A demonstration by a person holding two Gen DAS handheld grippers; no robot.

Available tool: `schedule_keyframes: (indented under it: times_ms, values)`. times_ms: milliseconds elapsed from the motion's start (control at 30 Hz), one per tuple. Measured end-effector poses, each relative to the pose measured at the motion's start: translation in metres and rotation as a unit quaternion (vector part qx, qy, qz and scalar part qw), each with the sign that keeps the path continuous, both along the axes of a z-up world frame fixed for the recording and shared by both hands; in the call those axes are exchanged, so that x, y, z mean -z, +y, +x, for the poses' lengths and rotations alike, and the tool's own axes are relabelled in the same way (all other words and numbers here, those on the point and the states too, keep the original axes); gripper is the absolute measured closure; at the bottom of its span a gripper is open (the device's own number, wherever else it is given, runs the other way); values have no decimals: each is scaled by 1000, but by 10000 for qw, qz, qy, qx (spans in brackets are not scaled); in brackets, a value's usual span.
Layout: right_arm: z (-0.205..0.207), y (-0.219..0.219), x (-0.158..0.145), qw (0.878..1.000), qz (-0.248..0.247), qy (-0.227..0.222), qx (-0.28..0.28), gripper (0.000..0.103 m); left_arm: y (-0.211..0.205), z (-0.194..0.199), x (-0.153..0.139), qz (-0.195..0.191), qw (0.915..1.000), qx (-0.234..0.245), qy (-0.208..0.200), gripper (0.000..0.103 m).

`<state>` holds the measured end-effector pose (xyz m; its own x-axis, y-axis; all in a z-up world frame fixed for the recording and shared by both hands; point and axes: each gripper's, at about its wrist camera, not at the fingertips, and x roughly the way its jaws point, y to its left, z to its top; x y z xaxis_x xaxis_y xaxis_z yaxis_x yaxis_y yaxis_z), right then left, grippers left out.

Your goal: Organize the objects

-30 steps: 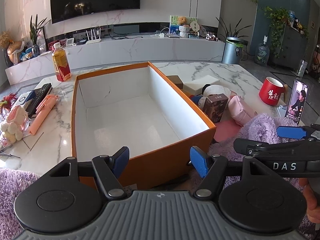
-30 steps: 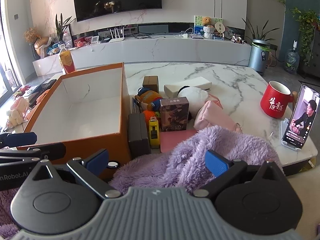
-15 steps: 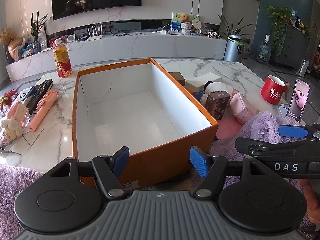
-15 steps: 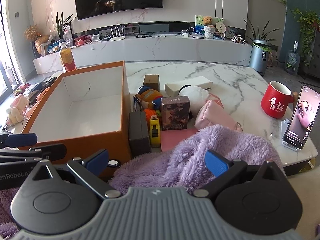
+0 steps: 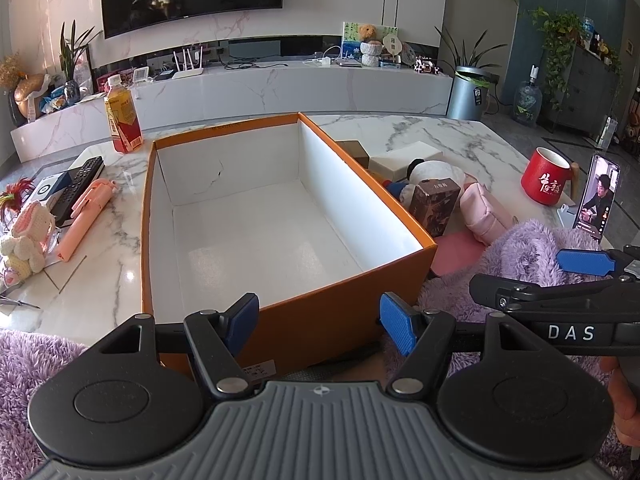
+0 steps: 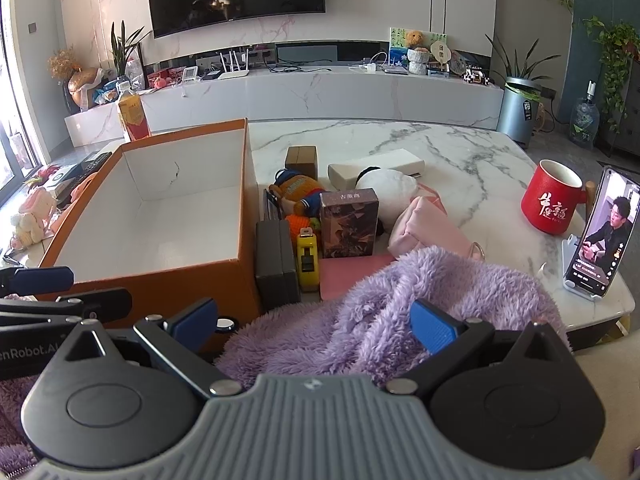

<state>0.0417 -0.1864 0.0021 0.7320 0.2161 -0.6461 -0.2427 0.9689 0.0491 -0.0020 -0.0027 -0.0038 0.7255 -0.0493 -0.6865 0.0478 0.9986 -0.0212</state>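
Note:
An empty orange box with white inside stands on the marble table; it also shows in the right wrist view. Right of it lies a cluster: a dark grey case, a yellow tape measure, a brown card box, a pink pouch, an orange plush doll and a white plush. My left gripper is open and empty in front of the box's near wall. My right gripper is open and empty above a purple fluffy blanket.
A red mug and a phone on a stand are at the table's right edge. A drink bottle, a remote, a pink stick and a small plush rabbit lie left of the box.
Both grippers have lifted and pulled back slightly; the box and objects sit a little lower in view. Nothing was picked up or moved.

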Motion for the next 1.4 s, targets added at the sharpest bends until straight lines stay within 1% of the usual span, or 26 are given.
schedule_keyframes:
  times_ms: [133,267,333,400,433,533,600,633,667,733,800,900,1033,1100,1133,1167,1300,1400]
  values:
    - [2,-2,1,10000,11,10,-25,1,-2,2,-1,-25,10000,78,33,25]
    - [6,-7,-1,10000,45,-3,-37,1,-8,7,-4,-7,9996,269,21,26]
    - [9,-10,-2,10000,0,-14,-41,4,-12,12,-7,-6,9992,394,7,27]
    - [13,-13,-2,10000,-16,1,-43,12,-17,17,-10,-8,9984,558,-18,31]
    - [15,-15,-2,10000,-12,10,-43,13,-19,19,-12,0,9979,644,-35,33]
    - [24,-22,-4,10000,12,27,10,22,-28,29,-17,41,9960,884,-74,40]
    - [31,-27,-5,10000,36,53,28,31,-34,38,-20,14,9945,1049,-43,44]
    - [34,-29,-5,10000,67,62,23,33,-37,42,-21,-25,9937,1118,-20,45]
    - [37,-32,-5,9999,100,65,28,35,-40,47,-22,-52,9929,1185,-9,47]
    - [44,-36,-4,9998,154,92,57,41,-48,56,-21,43,9919,1271,20,47]
    - [49,-38,-3,9996,230,152,41,51,-57,65,-17,208,9892,1438,184,47]
    - [55,-38,2,9996,222,190,-6,53,-65,74,-6,363,9863,1521,527,47]
    - [66,-37,8,9995,202,231,-51,53,-69,83,6,408,9849,1497,768,48]
    - [71,-37,10,9994,223,255,-70,53,-70,88,11,420,9842,1481,869,66]
    - [74,-37,11,9993,232,266,-84,53,-70,90,12,405,9833,1522,908,73]
    - [77,-38,13,9993,242,274,-100,53,-70,91,12,381,9822,1566,968,77]
    - [89,-38,16,9990,273,334,-153,53,-68,92,10,533,9790,1613,1125,78]
    - [99,-37,18,9986,313,386,-202,53,-57,91,8,606,9784,1495,1297,77]
